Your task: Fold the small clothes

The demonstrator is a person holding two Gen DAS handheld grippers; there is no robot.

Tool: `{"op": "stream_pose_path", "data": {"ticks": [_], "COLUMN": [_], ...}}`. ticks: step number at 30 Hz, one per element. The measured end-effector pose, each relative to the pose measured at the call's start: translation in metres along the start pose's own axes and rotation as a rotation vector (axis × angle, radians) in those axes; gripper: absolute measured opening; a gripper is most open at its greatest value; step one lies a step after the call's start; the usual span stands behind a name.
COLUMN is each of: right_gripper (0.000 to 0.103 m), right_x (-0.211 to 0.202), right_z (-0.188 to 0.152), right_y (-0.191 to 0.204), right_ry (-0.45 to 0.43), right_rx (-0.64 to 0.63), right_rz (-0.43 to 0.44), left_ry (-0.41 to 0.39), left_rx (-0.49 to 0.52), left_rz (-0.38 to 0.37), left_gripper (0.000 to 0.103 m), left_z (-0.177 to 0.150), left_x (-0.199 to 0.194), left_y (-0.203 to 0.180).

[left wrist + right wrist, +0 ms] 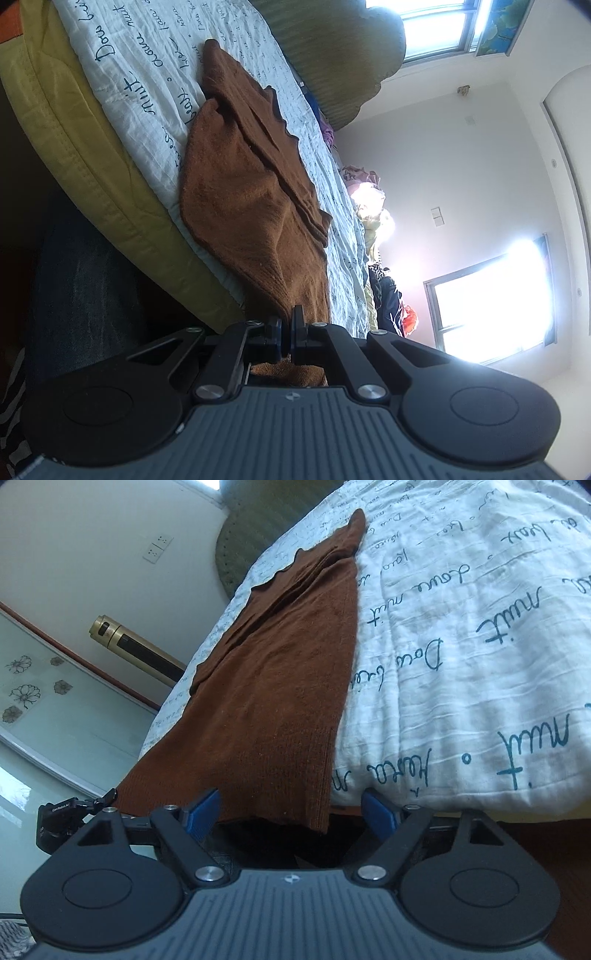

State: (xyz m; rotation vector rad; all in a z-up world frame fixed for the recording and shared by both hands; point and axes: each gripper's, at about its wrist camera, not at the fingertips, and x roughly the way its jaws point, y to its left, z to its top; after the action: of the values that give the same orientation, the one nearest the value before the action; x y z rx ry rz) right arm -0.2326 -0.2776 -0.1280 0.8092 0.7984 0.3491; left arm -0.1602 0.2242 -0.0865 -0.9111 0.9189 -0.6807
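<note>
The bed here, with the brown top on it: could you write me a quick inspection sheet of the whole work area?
Surface: bed under a white quilt with handwriting print.
Job's things: brown knit top lies lengthwise, partly folded, its hem hanging over the bed's near edge.
Clutter: heap of other clothes at the far side.
Grippers: left gripper shut on the brown knit top; right gripper open, a hem corner between its blue pads, untouched.
Cables: nothing seen.
Surroundings: bright windows, olive cushion, wall sockets.
</note>
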Motion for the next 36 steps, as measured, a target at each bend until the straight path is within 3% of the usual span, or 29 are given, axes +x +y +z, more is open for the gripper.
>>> {"op": "stream_pose_path", "data": {"ticks": [1, 2, 4, 11, 16, 23, 36], "right_gripper": [0.018, 0.009, 0.006, 0.004, 0.004, 0.004, 0.004], "right_x": [0.005, 0.009, 0.010, -0.028, -0.040, -0.008, 0.052], "right_z": [0.001, 0.001, -0.001, 0.008, 0.046, 0.109, 0.207], "right_y": [-0.004, -0.007, -0.009, 0.025, 0.043, 0.048, 0.046], "right_ry": [0.024, 0.034, 0.028, -0.081, -0.151, -0.210, -0.307], "right_rx": [0.018, 0.022, 0.020, -0.046, -0.097, -0.162, -0.156], "right_rz": [-0.022, -0.018, -0.013, 0.039, 0.100, 0.131, 0.174], "left_ry": [0.001, 0.001, 0.002, -0.037, -0.071, -0.159, -0.211], "left_rx": [-0.004, -0.006, -0.003, 0.002, 0.024, 0.022, -0.039], "left_rz": [-0.002, -0.002, 0.001, -0.013, -0.041, -0.080, -0.027], "left_gripper": [0.003, 0.003, 0.003, 0.003, 0.003, 0.003, 0.003], "left_z": [0.000, 0.000, -0.001, 0.000, 0.017, 0.064, 0.172], "left_x": [0.001, 0.002, 0.003, -0.010, -0.011, 0.009, 0.059], "left_y": [0.001, 0.001, 0.001, -0.005, -0.013, -0.014, -0.008]}}
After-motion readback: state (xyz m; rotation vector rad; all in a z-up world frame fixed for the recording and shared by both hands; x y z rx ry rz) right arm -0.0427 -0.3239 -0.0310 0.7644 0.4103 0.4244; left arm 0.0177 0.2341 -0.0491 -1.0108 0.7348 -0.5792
